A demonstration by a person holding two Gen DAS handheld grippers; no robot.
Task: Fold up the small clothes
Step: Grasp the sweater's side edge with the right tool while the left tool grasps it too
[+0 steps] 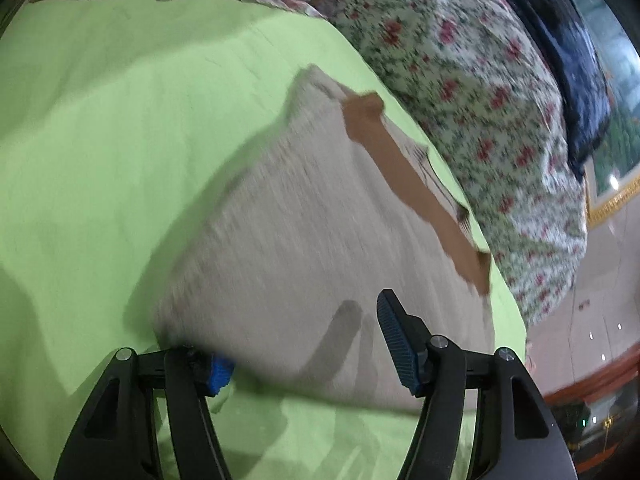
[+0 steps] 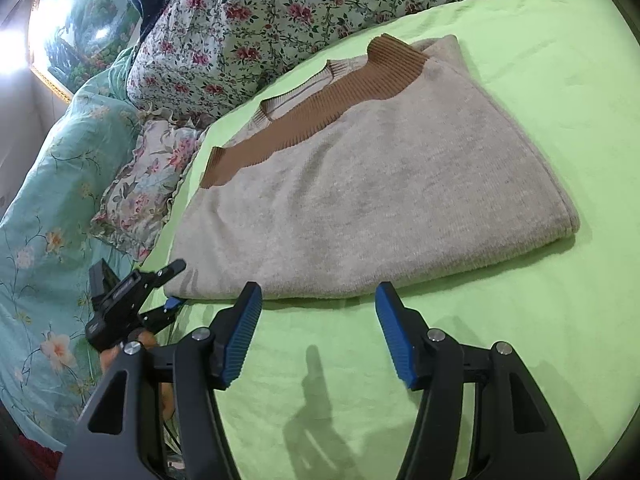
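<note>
A beige sweater [image 2: 360,184] with a brown ribbed band [image 2: 320,108] lies folded flat on the bed's lime-green sheet [image 2: 520,320]. The brown band runs along the far edge, nearest the floral quilt [image 2: 248,20] heaped at the head of the bed. A turquoise flowered cover [image 2: 48,160] and a small frilled pillow [image 2: 140,184] lie to the left of the sheet.

Right wrist view: the right claw [image 2: 318,336] is spread wide and hangs over bare sheet just in front of the sweater's near edge, touching nothing. The left claw [image 2: 170,286] appears at the sweater's near left corner, with one finger above the fabric and one blue-padded finger below it.

Left wrist view (motion-blurred): the left claw [image 1: 304,344] is spread, its left pad [image 1: 218,374] tucked under the sweater's [image 1: 300,240] corner and its right pad [image 1: 394,340] raised over the cloth. The jaws bracket the corner without pinching it.
</note>
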